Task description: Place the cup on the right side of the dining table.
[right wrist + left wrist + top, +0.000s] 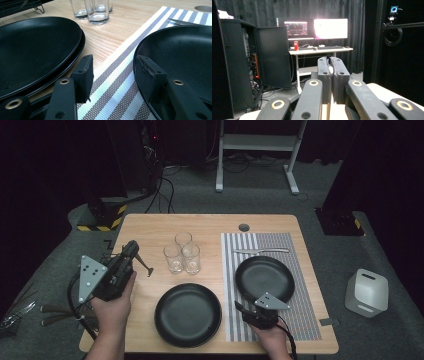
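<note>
High view: right gripper (248, 312), fingers apart, sits at the lower rim of the black plate (265, 277) on the striped mat (272, 242), centre-right; left gripper (131, 251), fingers together, hovers left over bare bench (150, 227).

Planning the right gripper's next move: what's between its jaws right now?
In the right gripper view, the right gripper stands open over bare striped placemat; one pad overlaps the rim of the mat's plate, nothing gripped.

High view overhead; right view low, shares plates (37, 47).

A lab: black curtains (249, 12), monitors (330, 28), equipment rack (237, 65).
</note>
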`<action>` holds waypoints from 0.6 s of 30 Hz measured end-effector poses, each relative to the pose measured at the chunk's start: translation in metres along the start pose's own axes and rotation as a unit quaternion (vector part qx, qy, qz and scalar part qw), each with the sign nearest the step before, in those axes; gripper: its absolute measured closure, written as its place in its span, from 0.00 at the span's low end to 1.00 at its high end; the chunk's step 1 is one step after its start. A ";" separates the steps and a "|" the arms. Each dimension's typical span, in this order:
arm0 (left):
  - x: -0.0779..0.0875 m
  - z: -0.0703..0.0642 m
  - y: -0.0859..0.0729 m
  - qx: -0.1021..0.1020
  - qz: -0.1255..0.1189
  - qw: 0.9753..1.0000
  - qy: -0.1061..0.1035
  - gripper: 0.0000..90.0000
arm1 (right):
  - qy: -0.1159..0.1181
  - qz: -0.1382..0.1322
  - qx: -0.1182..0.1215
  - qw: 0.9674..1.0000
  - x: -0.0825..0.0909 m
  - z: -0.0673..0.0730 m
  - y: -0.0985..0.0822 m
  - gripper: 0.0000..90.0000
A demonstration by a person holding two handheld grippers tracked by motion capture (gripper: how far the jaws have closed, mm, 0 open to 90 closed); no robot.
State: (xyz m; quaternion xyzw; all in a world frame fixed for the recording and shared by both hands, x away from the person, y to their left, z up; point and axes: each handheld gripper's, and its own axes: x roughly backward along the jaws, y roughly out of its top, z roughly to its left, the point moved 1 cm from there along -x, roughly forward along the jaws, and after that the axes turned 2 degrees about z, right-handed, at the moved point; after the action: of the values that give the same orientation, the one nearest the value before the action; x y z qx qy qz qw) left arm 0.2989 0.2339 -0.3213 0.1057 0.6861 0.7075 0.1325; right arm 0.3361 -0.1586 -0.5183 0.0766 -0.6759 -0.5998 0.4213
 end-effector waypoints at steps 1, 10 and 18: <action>-0.001 -0.001 -0.001 0.000 0.001 1.000 -0.002 0.96 | 0.000 0.000 0.000 1.000 0.000 0.000 0.000 0.54; -0.009 -0.015 -0.008 -0.001 0.013 1.000 -0.015 0.96 | -0.002 -0.004 0.007 1.000 0.002 0.000 0.001 0.54; -0.011 -0.024 -0.013 0.007 0.004 0.999 -0.039 0.96 | -0.016 0.001 0.023 1.000 -0.001 0.005 0.001 0.54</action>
State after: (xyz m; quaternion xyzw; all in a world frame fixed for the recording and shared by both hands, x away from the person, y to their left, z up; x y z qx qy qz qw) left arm 0.3021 0.2075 -0.3353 0.1369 0.6849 0.6986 0.1550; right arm 0.3338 -0.1542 -0.5177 0.0756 -0.6962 -0.5847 0.4095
